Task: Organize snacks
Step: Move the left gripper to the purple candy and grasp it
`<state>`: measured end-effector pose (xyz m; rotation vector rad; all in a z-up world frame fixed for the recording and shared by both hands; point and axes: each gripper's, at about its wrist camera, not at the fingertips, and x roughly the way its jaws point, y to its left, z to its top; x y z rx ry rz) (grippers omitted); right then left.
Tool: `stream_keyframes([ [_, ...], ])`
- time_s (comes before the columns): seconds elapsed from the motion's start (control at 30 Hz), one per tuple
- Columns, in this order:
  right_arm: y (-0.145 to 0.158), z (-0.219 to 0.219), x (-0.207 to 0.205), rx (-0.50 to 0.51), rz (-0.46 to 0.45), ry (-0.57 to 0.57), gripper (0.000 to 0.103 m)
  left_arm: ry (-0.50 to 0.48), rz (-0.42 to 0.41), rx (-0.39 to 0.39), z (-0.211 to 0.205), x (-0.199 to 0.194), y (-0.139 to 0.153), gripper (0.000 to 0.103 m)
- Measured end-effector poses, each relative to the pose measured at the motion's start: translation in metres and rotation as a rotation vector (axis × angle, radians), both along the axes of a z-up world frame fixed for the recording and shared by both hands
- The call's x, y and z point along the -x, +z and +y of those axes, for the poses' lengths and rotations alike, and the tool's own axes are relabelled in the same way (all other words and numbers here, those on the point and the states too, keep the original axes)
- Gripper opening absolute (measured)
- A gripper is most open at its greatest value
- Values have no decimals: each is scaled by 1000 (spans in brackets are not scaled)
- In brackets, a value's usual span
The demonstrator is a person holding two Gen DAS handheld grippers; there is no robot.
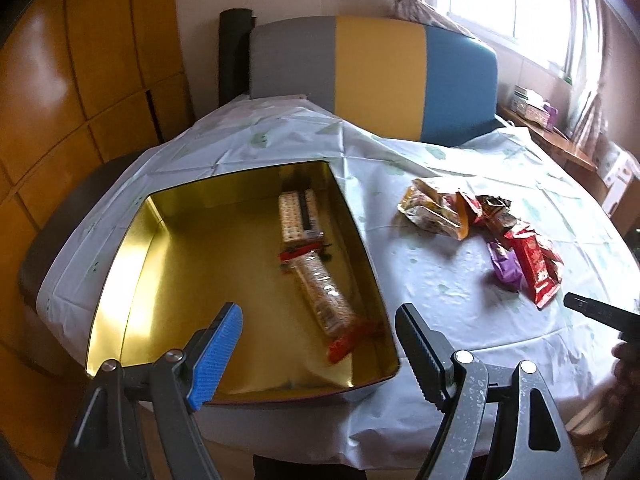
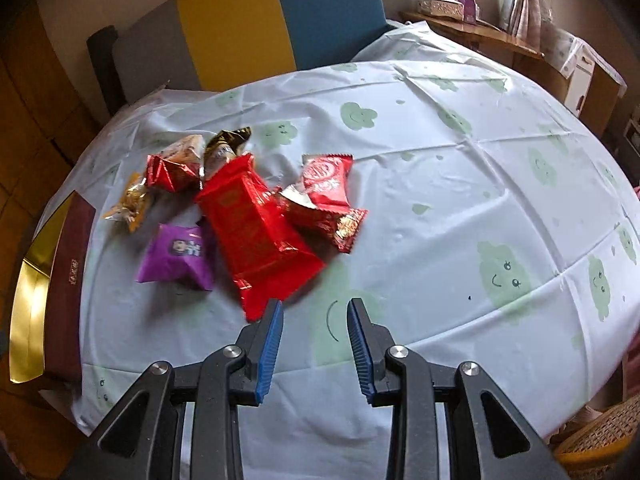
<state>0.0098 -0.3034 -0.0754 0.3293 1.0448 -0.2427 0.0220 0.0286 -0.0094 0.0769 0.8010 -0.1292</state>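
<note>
A gold tin box [image 1: 120, 264] sits on the table's left part and holds two long cracker packs [image 1: 320, 296]. My left gripper [image 1: 320, 324] is open and empty above the tin's near edge. A pile of snack packets lies right of the tin: a big red packet [image 2: 252, 228], a purple packet [image 2: 176, 256], a red KitKat [image 2: 326, 178], and several others. My right gripper [image 2: 316, 312] is open and empty, just short of the big red packet's near corner. The tin's edge [image 2: 32, 300] shows at the far left of the right wrist view.
The table carries a pale cloth with green cloud faces [image 2: 480, 160]. A grey, yellow and blue bench back [image 1: 372, 76] stands behind it. A wooden shelf with a tissue box [image 2: 436, 0] is at the far right. Wooden cabinets [image 1: 80, 80] stand at left.
</note>
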Motion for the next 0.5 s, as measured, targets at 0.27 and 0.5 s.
stream_keyframes([
  [0.27, -12, -3, 2, -11, 25, -7, 33, -66, -1, -22, -23, -1, 3, 79],
  [0.5, -17, -7, 7, -23, 29, -11, 33, -130, 5, -38, -43, -6, 3, 79],
])
